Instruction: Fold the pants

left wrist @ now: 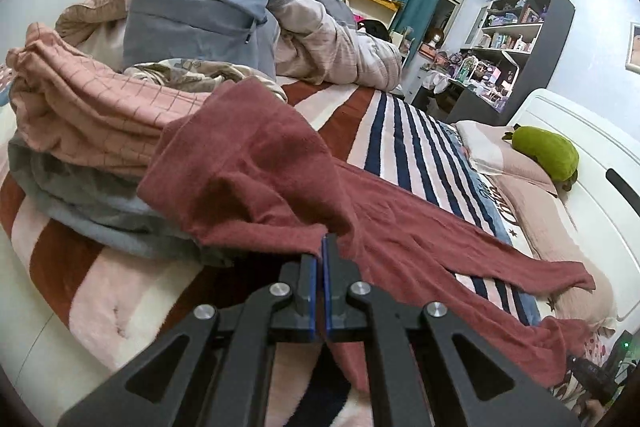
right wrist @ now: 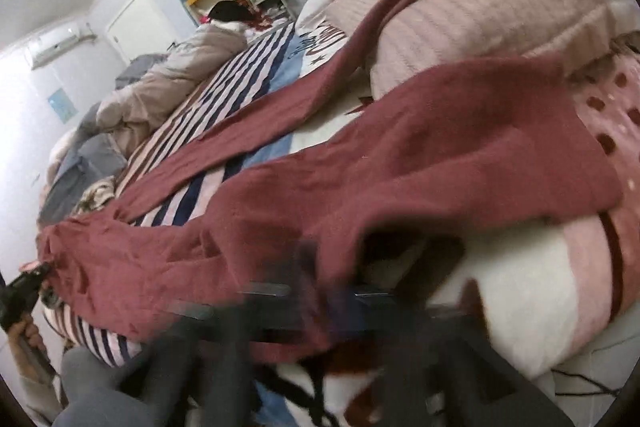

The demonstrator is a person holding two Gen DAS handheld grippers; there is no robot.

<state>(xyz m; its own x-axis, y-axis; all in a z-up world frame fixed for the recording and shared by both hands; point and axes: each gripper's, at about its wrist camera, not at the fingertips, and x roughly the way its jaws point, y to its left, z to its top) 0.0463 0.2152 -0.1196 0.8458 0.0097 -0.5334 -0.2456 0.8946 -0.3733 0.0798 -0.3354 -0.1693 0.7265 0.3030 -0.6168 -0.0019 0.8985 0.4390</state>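
The left tool, clamped on the waist edge of the maroon pants, and the blurred right tool, its grip indiscernible, apparently spread them along the striped bed for folding.

Pants spread on bed, waist end near, against left hand-held gripper; legs running right toward pillows. Heap of bedding left of pants. Quilt piled at far end. Plush toy on far pillow. Shelving unit beyond bed, far right.
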